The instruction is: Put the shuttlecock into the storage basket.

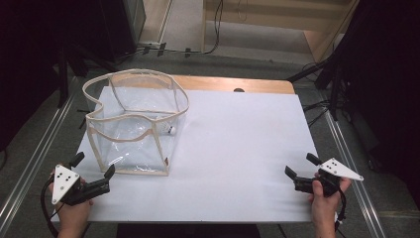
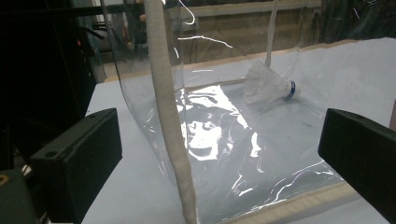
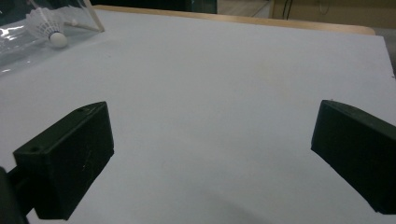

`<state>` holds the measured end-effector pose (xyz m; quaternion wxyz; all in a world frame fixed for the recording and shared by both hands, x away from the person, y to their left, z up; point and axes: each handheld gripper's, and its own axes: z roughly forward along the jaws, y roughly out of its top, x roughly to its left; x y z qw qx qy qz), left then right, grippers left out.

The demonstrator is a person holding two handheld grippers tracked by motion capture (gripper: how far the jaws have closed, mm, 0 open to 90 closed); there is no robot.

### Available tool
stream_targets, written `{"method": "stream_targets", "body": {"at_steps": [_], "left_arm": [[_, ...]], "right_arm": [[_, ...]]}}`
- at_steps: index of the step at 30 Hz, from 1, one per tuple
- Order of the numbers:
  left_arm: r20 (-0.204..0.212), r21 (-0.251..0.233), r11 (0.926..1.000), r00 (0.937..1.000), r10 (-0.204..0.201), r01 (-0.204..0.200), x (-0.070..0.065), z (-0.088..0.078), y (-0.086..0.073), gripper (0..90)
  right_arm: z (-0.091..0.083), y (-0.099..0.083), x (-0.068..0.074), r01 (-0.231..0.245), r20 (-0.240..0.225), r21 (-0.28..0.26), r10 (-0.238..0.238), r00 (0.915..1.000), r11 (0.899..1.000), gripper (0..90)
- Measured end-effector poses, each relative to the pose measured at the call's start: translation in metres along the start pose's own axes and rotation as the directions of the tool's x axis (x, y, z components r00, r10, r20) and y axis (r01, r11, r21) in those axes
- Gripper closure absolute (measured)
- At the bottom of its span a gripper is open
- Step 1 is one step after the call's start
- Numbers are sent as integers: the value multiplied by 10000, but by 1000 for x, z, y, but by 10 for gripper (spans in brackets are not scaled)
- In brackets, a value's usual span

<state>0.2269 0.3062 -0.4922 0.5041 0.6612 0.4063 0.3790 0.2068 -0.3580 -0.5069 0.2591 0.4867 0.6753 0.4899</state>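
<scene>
The left gripper (image 1: 93,165), held low at the near left corner of the white table top (image 1: 237,148), has its two black jaws spread wide and they hold nothing. Just in front of these jaws stands the clear plastic bag with cream fabric edging (image 1: 133,124), upright and open at the top; in the left gripper view one cream corner seam (image 2: 170,121) rises between the jaws, a little nearer to the left jaw, and it is close but not yet touched. Inside the bag, on its floor and beyond the jaws toward the right one, lies a white feather shuttlecock with a blue band at the cork (image 2: 268,86), resting on its side. I judge that the bag is the thing in work here, and that the left gripper points at the seam because the stiff edging gives a surer grip than the slippery clear wall. The right gripper (image 1: 301,166) waits at the near right side of the table, well apart from the bag, its jaws also spread and empty, with only bare table between them. In the right gripper view the shuttlecock (image 3: 46,25) shows far beyond the left jaw. Probably this hand stays open and ready to steady the bag or to reach inside.
</scene>
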Motion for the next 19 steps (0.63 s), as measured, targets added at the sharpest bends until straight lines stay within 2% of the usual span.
{"method": "stream_targets", "body": {"at_steps": [4, 9, 14, 19], "left_arm": [[26, -4, 10000, 10000, 16, -16, 0, 0, 0, 3], [28, -3, 10000, 10000, -16, 16, 0, 0, 0, 3], [23, 1, 10000, 10000, 2, -2, 0, 0, 0, 3], [15, 22, 10000, 10000, 5, -5, 0, 0, 0, 3]], "right_arm": [[-2, -3, -2, 72, 64, 96, -73, 10000, 9999, 0], [-2, -5, -3, -55, 97, 89, 54, 9999, 9999, 0], [-2, -5, -3, 74, 74, 135, -75, 9999, 9999, 0], [-3, -5, -4, -55, 137, 165, 52, 9999, 9998, 0]]}}
